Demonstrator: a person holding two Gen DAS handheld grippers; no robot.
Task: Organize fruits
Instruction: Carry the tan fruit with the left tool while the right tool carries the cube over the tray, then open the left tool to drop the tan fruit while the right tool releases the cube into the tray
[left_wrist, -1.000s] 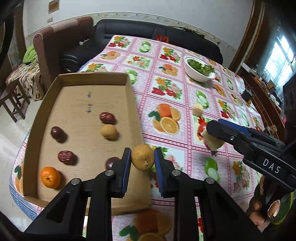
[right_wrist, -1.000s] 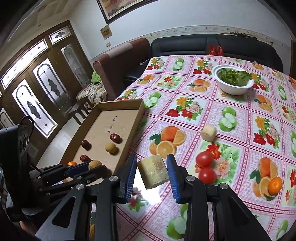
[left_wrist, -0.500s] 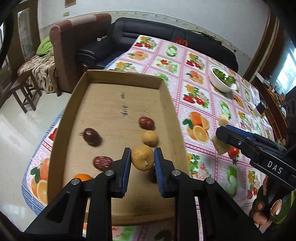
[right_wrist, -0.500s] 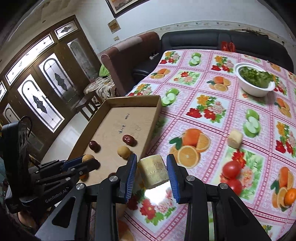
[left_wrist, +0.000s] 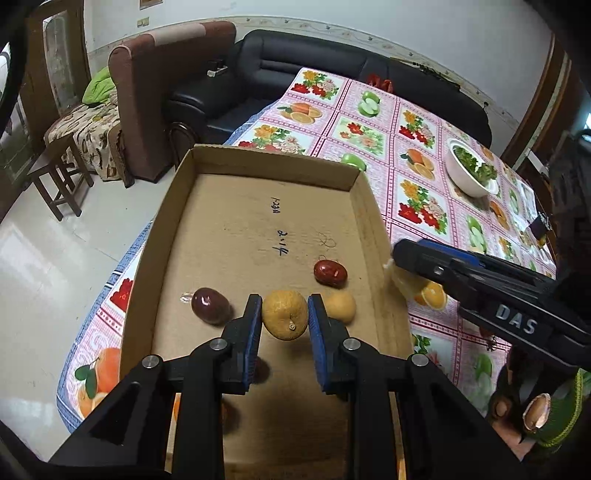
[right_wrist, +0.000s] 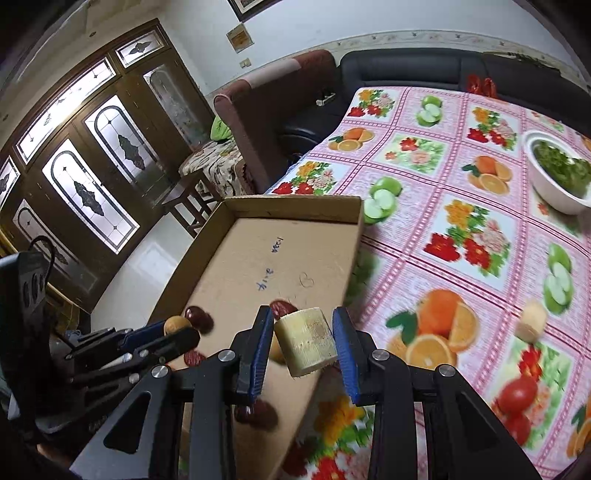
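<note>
Cardboard tray below; my left claw grips the yellow citrus, right claw clamps the pale chunk; I'd lower both before releasing.

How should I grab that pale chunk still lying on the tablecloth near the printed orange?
Take the pale chunk across its curved sides, coming down from above. It looks like a short cylinder with nothing touching it, so the tablecloth around it leaves room for both fingers. Its exact pose is blurred.

Home living room – sofa, armchair
</note>
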